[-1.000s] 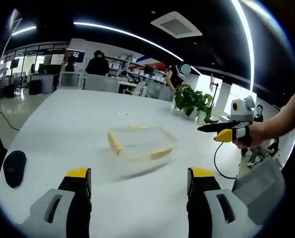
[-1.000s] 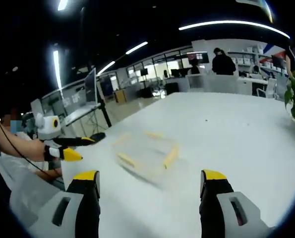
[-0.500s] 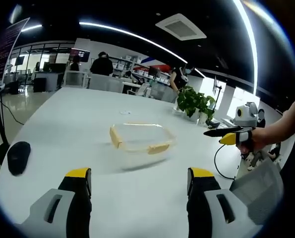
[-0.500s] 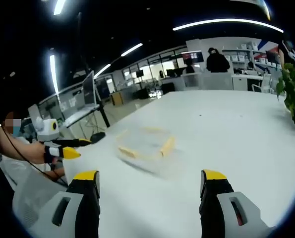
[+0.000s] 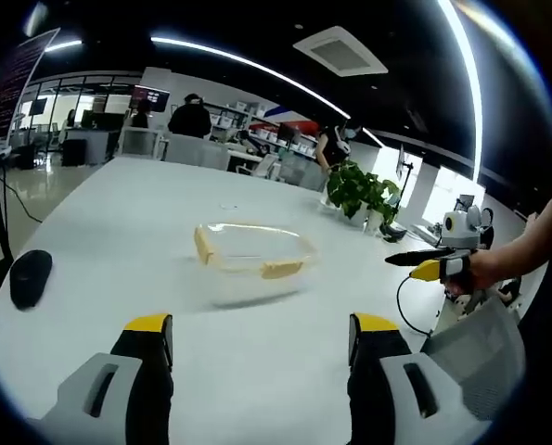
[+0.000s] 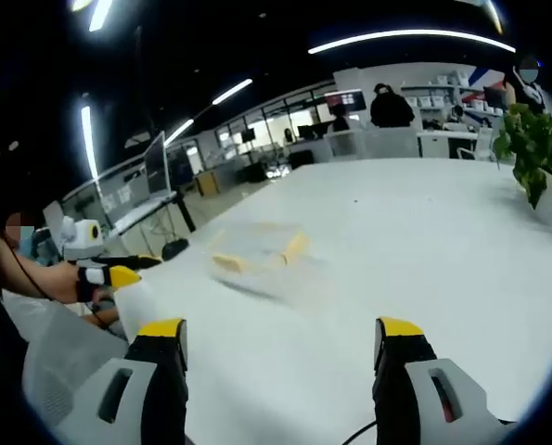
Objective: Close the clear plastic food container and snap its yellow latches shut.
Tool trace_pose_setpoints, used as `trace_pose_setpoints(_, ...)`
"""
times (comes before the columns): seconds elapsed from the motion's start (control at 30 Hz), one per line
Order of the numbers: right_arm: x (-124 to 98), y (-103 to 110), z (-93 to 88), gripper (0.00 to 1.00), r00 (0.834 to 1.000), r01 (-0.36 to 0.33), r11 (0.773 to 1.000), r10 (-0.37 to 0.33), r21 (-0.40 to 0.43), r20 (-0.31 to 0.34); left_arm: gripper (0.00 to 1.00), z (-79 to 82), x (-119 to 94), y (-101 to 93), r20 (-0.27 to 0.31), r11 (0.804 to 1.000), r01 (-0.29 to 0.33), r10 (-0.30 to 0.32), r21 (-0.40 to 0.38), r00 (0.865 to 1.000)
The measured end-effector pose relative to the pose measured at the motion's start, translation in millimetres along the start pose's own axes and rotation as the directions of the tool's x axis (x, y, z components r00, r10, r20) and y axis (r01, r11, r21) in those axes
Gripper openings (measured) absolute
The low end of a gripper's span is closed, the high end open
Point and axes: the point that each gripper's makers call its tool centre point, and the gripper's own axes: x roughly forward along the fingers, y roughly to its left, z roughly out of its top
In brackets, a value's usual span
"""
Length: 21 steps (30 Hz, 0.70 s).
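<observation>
Container point(image 5: 253, 264) with yellow latches point(image 5: 282, 269) on white table point(image 5: 99, 232). Left gripper point(image 5: 257, 348) and right gripper point(image 6: 282, 352): jaws apart, holding nothing.

bright ceiling strips point(image 5: 257, 67) | glare on white table point(image 6: 424, 241) | right view motion-blurred | edges bowed

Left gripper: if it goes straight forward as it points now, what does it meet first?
Probably the clear container on the white table. It lies ahead of the open left gripper, nothing between; depth is unclear.
</observation>
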Motion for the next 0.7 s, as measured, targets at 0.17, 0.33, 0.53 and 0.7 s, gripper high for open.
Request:
trace_pose_setpoints(0.17,-7,-5,-5.6,0.83,1.0,0.014,1.0,-0.014,0.015,0.002,0.76,-1.6,1,-3.5,-0.008,1.0,0.009,-0.008,0.008,1.0)
trace_pose_setpoints(0.33,-9,-7,-10.4,0.83,1.0,0.025,0.999,-0.025,0.027,0.001,0.75,-3.4,0,-4.2,-0.017,1.0,0.007,-0.007,0.014,1.0)
trace_pose_setpoints(0.53,-12,-5,-12.4,0.83,0.999,0.032,0.998,-0.033,0.048,0.016,0.74,-6.7,1,-11.4,-0.042,0.998,0.021,-0.018,0.057,0.999)
trace_pose_setpoints(0.7,-13,-2,-17.9,0.82,0.999,0.025,0.998,-0.027,0.051,0.023,0.75,-6.9,1,-14.8,-0.045,0.997,0.033,-0.03,0.068,0.999)
